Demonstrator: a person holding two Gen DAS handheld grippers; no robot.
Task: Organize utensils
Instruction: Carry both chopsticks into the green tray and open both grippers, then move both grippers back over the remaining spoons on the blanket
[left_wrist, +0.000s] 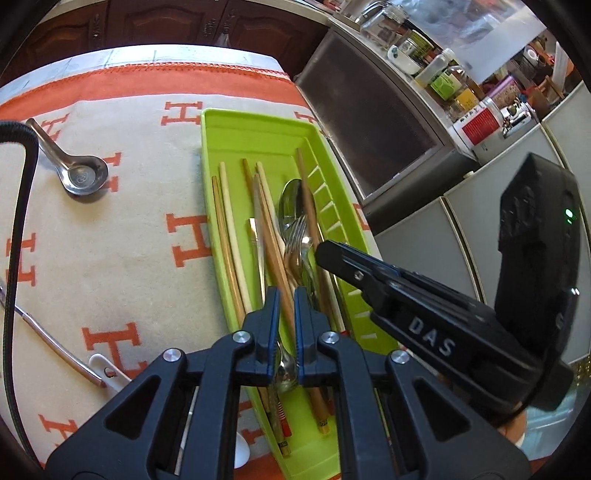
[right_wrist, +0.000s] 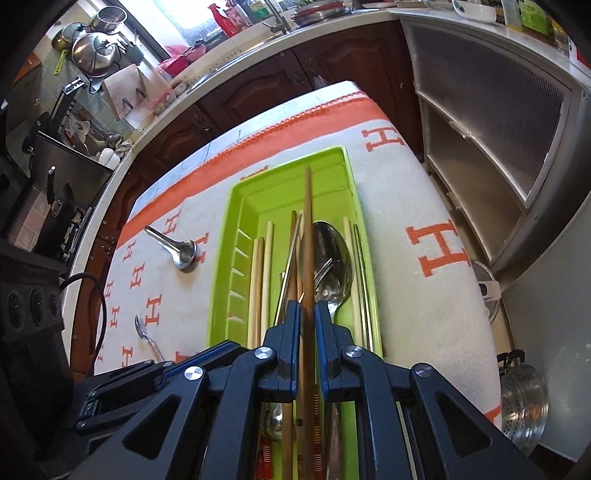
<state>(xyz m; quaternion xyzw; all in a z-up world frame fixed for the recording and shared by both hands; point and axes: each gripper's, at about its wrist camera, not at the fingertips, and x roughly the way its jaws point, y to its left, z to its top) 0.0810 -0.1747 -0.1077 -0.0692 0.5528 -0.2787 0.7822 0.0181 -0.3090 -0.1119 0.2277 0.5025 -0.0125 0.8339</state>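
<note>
Kitchen cabinets of dark wood stand behind a table covered by a cream cloth (left_wrist: 110, 229) printed with orange H letters and edged in orange. On the cloth lies a long green tray (left_wrist: 258, 129), which serves as the reference for all positions below. Inside the tray are several pale and brown chopsticks (left_wrist: 231, 236) laid lengthwise, a large metal spoon (right_wrist: 334, 254) and a fork (left_wrist: 297, 232) resting on the spoon bowl. The right gripper (right_wrist: 306, 314) is positioned over the near half of the tray, with its jaws pressed against a single brown chopstick (right_wrist: 307, 221); this chopstick runs forward along the tray's length, its far tip reaching toward the tray's far end. In the left wrist view the right gripper (left_wrist: 325, 253) enters from the tray's right side. The left gripper (left_wrist: 286, 295) is over the near end of the tray, jaws set a narrow gap apart, with a brown chopstick passing through the gap; contact cannot be confirmed. Left of the tray, on the cloth, lies a short steel soup spoon (left_wrist: 79, 173). Nearer than that, also left of the tray, lie a slim metal spoon (right_wrist: 142, 330) and a white ceramic spoon (left_wrist: 107, 373).
</note>
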